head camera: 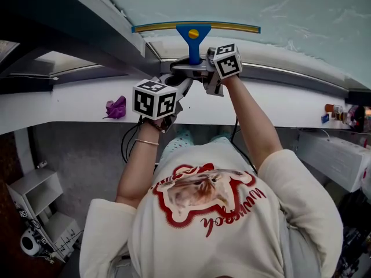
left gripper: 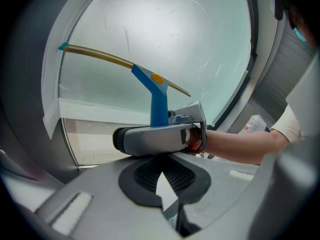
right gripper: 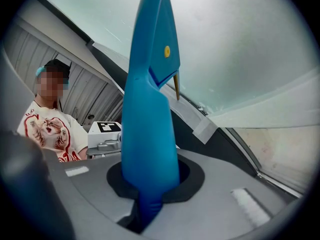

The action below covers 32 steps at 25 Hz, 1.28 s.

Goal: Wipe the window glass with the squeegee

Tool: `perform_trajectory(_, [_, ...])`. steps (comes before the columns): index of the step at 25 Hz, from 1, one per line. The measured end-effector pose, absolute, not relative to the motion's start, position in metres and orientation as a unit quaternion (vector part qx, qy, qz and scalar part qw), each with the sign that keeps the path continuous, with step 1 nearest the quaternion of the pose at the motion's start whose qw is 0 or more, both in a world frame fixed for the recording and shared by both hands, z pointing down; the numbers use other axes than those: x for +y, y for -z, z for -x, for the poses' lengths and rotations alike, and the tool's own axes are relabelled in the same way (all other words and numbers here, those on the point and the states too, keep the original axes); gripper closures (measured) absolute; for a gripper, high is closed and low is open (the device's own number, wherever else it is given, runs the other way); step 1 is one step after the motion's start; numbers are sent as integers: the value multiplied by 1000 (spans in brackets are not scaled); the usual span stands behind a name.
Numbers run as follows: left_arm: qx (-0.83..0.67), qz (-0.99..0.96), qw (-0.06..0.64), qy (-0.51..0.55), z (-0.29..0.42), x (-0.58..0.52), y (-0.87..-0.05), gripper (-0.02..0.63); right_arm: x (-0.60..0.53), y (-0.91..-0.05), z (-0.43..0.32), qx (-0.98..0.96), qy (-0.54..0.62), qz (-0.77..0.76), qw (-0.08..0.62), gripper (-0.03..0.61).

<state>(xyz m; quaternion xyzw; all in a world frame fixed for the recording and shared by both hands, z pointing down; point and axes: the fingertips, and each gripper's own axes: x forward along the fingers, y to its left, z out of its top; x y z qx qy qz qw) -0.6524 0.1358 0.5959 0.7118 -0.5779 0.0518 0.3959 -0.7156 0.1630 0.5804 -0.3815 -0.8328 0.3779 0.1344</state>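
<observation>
Squeegee (head camera: 193, 35), upper centre, is clamped in right hand-held gripper (right gripper: 150, 186); left hand-held gripper (left gripper: 161, 178) is closed, empty. Blade (head camera: 232, 26) is best kept flat on glass (head camera: 290, 7).

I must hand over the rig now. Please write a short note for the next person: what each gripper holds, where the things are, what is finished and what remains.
Right gripper: shut on the blue handle of the squeegee, with the blade at the window glass near its lower edge.
Left gripper: shut, empty, close beside the right one.
A purple cloth lies on the white sill, away from both grippers.
Done: squeegee gripped and brought to the glass. How much is wiped cannot be told; faint streaks show.
Left: draw the blade across the glass, probably stroke by stroke.
</observation>
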Motion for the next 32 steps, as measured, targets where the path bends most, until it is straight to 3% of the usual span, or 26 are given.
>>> perform_trajectory(32, [-528,-685,498,-55,642,146,-675,612,171,-664,707,-789,-466,362,168,518])
